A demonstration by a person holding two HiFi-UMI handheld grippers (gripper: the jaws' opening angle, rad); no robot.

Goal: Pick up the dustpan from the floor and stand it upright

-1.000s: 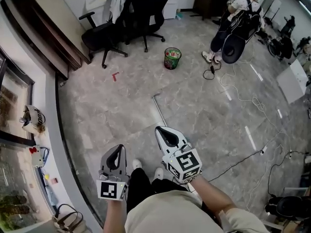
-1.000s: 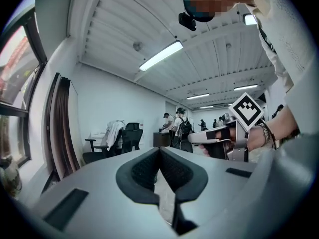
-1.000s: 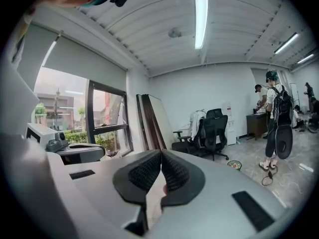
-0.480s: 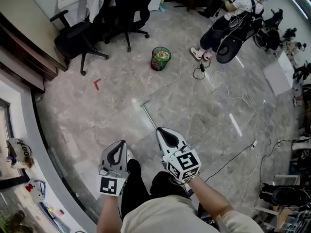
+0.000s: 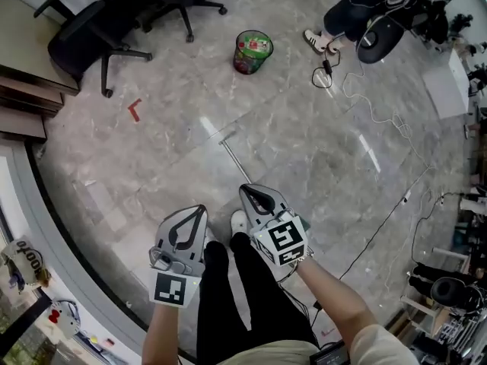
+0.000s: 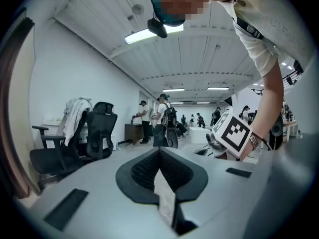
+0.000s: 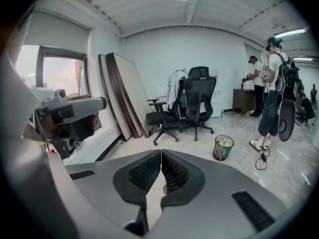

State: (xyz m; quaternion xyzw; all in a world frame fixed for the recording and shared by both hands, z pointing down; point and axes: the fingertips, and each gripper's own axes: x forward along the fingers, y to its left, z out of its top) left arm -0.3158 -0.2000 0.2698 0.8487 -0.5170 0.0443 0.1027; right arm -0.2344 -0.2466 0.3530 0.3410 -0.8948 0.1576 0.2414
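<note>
In the head view the dustpan shows only as a thin metal handle [image 5: 232, 158] lying on the grey marble floor. It runs down-right until it passes under my right gripper [image 5: 245, 190], which hides the pan end. The right gripper is shut with nothing between its pads, and in the right gripper view its tips [image 7: 161, 151] meet. My left gripper [image 5: 202, 208] hangs beside it on the left, off the handle. It is shut and empty as well, its tips [image 6: 160, 148] touching in the left gripper view.
A green wastebasket [image 5: 253, 50] stands beyond the handle. Black office chairs [image 5: 91, 40] are at the far left. A person [image 5: 358, 10] and loose cables [image 5: 373, 128] occupy the right. My own legs [image 5: 236, 280] and a white shoe [image 5: 238, 220] lie below the grippers. A red mark [image 5: 135, 110] is on the floor.
The head view has tipped further down, pushing the chairs and bin toward the top. Both grippers have dropped toward the floor, and the handle now reaches the right gripper's tip. Both stayed shut.
</note>
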